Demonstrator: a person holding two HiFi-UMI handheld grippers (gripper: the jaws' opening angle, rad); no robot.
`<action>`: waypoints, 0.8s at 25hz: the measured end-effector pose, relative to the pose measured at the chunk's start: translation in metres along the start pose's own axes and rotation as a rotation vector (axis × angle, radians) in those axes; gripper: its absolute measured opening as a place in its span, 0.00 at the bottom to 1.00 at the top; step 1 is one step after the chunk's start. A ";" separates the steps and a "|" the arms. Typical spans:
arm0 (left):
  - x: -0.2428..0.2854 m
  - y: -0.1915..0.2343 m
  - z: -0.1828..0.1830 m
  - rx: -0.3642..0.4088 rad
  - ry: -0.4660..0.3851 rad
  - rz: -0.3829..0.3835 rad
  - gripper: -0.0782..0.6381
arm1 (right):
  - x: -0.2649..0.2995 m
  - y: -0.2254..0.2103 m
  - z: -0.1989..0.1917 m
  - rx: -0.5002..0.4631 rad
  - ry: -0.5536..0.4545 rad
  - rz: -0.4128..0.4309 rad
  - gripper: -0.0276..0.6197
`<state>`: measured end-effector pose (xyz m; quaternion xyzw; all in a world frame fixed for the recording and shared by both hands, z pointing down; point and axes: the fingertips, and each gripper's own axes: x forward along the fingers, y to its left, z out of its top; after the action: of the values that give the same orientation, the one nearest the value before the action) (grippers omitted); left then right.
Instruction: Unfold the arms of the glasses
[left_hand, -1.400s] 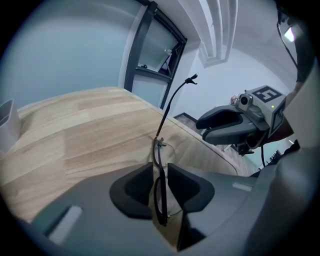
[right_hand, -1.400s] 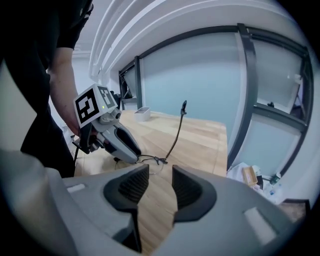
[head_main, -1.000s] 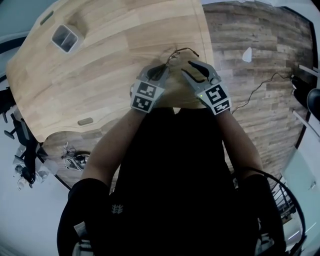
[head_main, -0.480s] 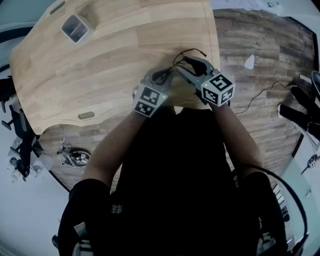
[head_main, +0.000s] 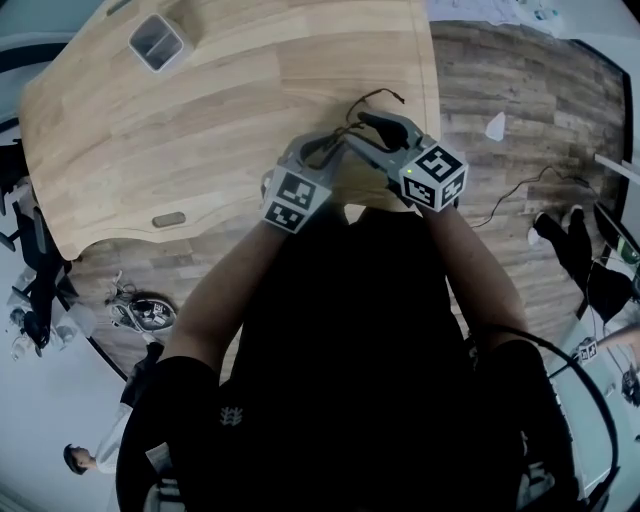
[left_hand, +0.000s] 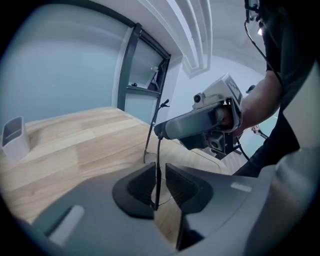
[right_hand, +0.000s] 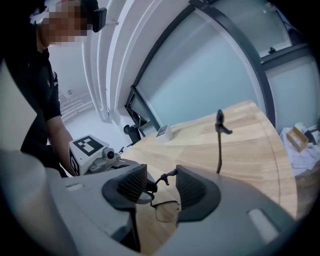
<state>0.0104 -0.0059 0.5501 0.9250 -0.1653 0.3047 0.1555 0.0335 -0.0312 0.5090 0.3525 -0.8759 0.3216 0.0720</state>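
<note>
The thin dark-framed glasses (head_main: 372, 94) hang over the wooden table (head_main: 200, 130) near its right edge, between my two grippers. My left gripper (head_main: 335, 145) has one arm of the glasses (left_hand: 157, 170) upright between its narrow jaws; the jaws are opening, and the arm still lies against the left pad. The other arm (left_hand: 151, 131) rises just behind. My right gripper (head_main: 362, 130) stands wide open around the hinge (right_hand: 167, 175) and a lens (right_hand: 166, 210), its pads off them. One right finger (left_hand: 200, 124) meets the top of the held arm.
A white pen holder (head_main: 160, 42) stands at the table's far left corner. A small grommet (head_main: 168, 218) sits at the near edge. To the right lies plank floor with a cable (head_main: 520, 185). A dark stand and wall panels (left_hand: 132, 75) rise behind the table.
My right gripper has rolled, moved in toward the left one and opened wider around the glasses. Both grippers have risen a little with the glasses.
</note>
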 end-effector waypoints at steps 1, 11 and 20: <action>-0.003 0.000 0.000 0.001 -0.004 0.004 0.21 | 0.000 0.002 0.000 -0.007 0.002 0.004 0.31; -0.056 -0.002 -0.007 -0.035 -0.064 0.084 0.21 | -0.001 0.042 0.002 -0.055 0.017 0.042 0.31; -0.109 0.013 -0.025 -0.094 -0.115 0.209 0.21 | -0.002 0.089 -0.006 -0.131 0.071 0.105 0.31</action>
<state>-0.0907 0.0156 0.5048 0.9103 -0.2836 0.2579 0.1561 -0.0251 0.0221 0.4677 0.2887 -0.9092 0.2793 0.1091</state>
